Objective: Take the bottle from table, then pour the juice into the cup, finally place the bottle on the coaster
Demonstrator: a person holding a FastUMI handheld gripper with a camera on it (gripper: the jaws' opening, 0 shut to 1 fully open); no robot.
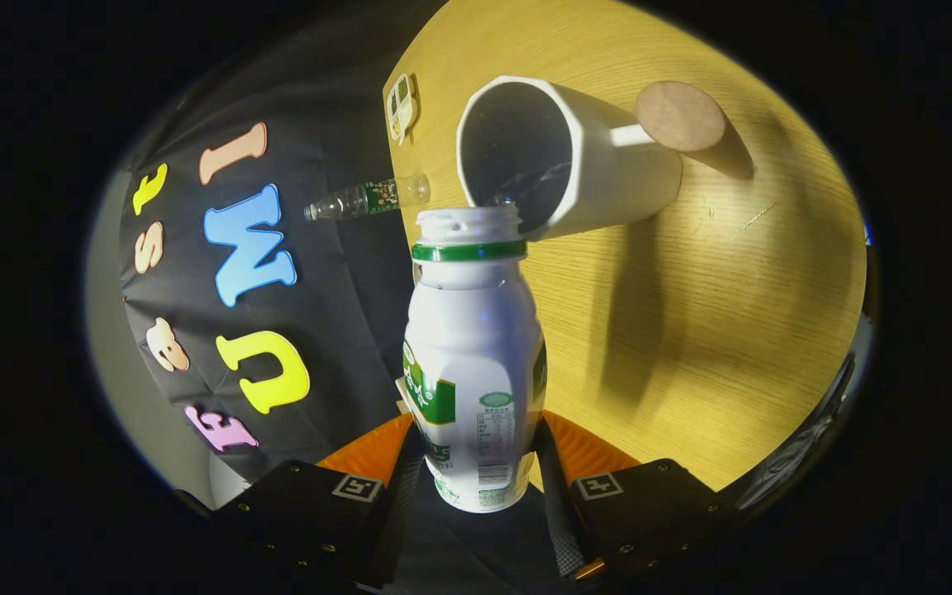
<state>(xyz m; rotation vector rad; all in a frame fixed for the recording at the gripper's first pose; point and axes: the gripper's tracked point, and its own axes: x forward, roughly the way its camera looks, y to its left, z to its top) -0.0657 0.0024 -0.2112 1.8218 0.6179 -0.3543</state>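
Between the gripper (476, 450) fingers, bottle (473, 364) mouth meets cup (563, 157) rim.

- A light wooden worktop (691, 330) with fine straight grain fills the right of the scene; long dark shadows fall across it.
- A clear plastic bottle with a green label (368, 198) lies on its side against the black cloth wall (335, 347), just off the worktop's edge.
- A small white-and-green tag-like object (401, 106) sits at the worktop's edge; too small to identify.

Camera on tool (474, 463), close, facing forward over table (691, 330)
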